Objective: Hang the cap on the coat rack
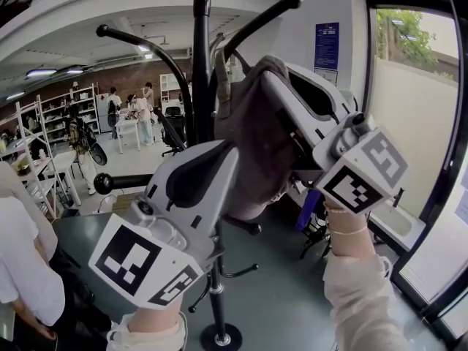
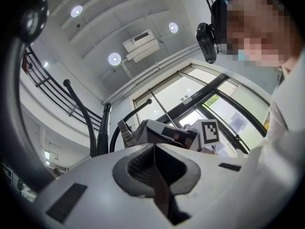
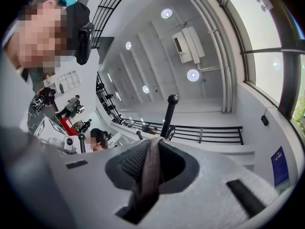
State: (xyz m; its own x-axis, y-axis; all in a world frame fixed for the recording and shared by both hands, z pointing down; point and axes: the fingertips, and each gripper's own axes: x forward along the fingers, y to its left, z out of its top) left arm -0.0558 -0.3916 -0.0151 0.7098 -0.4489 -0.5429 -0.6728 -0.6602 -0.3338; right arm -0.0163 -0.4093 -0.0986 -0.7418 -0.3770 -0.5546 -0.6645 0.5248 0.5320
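Observation:
A black coat rack (image 1: 201, 86) with curved hook arms stands right in front of me. The grey-brown cap (image 1: 256, 145) hangs between both grippers, just right of the rack's pole and below an upper hook arm (image 1: 259, 22). My left gripper (image 1: 230, 152) reaches up from the lower left and is shut on the cap's edge (image 2: 159, 185). My right gripper (image 1: 272, 75) comes in from the right, shut on a fold of the cap (image 3: 147, 171). One knobbed hook (image 3: 171, 99) rises just beyond the right jaws. The cap's strap (image 2: 125, 131) shows beside the rack (image 2: 104, 128).
The rack's round base (image 1: 219, 336) sits on the dark floor below my hands. A person in white (image 1: 22, 262) stands at the left edge; more people and shelves (image 1: 80, 123) are further back. A glass wall (image 1: 417, 101) runs along the right.

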